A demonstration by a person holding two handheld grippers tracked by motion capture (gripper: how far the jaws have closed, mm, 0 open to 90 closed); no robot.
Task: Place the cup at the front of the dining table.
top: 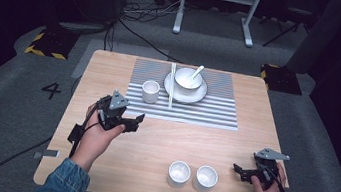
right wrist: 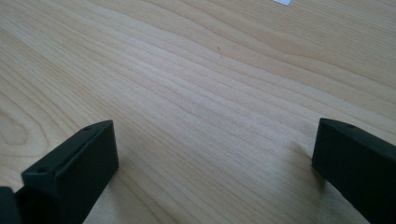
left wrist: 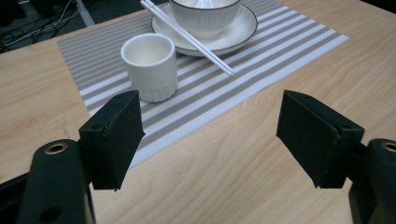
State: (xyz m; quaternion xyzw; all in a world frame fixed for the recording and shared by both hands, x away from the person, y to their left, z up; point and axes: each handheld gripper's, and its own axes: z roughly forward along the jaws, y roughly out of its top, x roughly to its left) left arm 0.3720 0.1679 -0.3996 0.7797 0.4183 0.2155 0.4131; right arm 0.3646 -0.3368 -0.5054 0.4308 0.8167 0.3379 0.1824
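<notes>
Left gripper [top: 133, 121] fingers [left wrist: 114, 135] spread wide, holding nothing, aimed at white cup [left wrist: 150, 65] standing just ahead on striped placemat [left wrist: 261, 70]. Right gripper [top: 242, 172] fingers [right wrist: 77, 165] equally wide, empty, low over bare bench [right wrist: 196, 93], beside two cups [top: 192, 176].

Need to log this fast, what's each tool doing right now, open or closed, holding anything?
Left tool: open, holding nothing, aimed toward the cup on the mat.
Right tool: open, holding nothing, over bare table.
</notes>
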